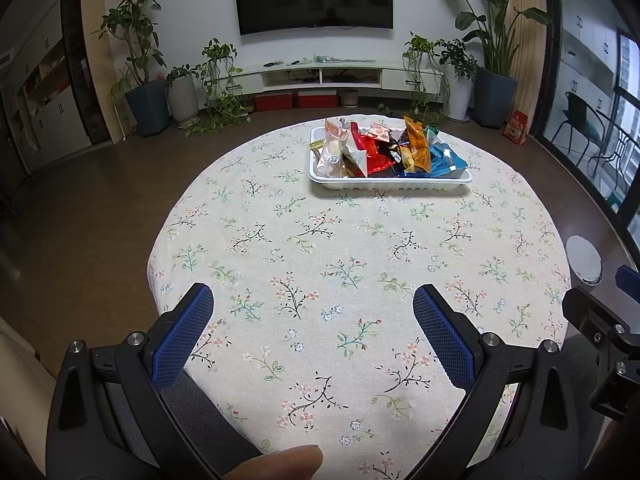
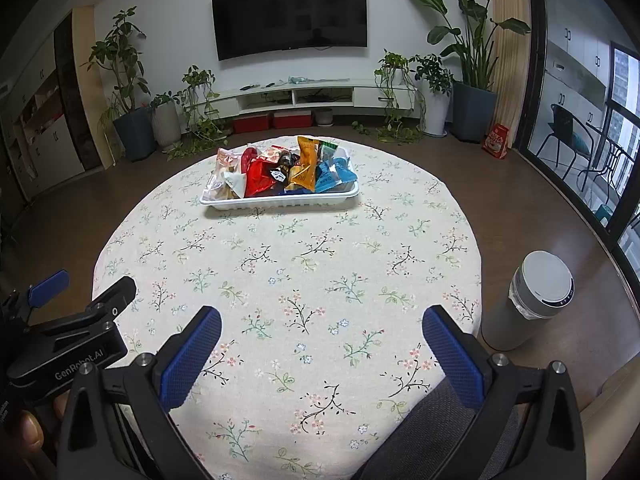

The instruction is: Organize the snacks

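A white tray (image 1: 390, 185) full of snack packets stands at the far side of the round floral-cloth table (image 1: 320, 260); it also shows in the right wrist view (image 2: 280, 201). Among the packets are a red one (image 1: 374, 156), an orange one (image 1: 418, 148) and a blue one (image 1: 446, 160). My left gripper (image 1: 314, 300) is open and empty over the near edge of the table. My right gripper (image 2: 322, 320) is open and empty beside it, also at the near edge. Both are far from the tray.
A grey cylindrical bin (image 2: 532, 300) stands on the floor right of the table. A grey chair seat (image 2: 440, 440) lies under the grippers. Potted plants, a TV cabinet (image 1: 320, 76) and a wall TV line the far wall. Glass doors are at the right.
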Available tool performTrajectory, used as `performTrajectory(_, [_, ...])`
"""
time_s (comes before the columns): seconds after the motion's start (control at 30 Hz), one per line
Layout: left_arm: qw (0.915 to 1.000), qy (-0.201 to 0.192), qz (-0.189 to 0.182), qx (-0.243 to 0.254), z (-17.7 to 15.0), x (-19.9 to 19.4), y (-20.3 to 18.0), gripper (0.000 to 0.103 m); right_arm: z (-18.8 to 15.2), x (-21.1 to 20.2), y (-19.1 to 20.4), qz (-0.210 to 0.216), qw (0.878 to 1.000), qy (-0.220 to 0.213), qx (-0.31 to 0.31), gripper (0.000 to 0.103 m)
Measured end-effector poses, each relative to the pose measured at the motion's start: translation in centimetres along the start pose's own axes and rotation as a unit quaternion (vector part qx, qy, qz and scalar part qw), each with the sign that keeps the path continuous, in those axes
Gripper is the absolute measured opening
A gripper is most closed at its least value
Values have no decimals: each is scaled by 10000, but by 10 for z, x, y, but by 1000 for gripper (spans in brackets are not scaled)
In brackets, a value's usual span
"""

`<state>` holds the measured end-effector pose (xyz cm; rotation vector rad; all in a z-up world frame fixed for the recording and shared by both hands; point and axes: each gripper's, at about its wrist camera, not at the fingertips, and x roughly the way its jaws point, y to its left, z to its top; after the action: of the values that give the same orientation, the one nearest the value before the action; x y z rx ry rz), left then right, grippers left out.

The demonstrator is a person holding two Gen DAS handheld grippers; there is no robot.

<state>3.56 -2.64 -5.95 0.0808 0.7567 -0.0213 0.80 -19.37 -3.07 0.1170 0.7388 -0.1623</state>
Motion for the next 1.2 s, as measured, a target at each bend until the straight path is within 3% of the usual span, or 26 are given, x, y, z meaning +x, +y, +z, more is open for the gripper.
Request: performTrajectory(1.2, [10000,11,-11,-13,-3,1,-4,102,-9,5,2,20,9999,101,-48,103])
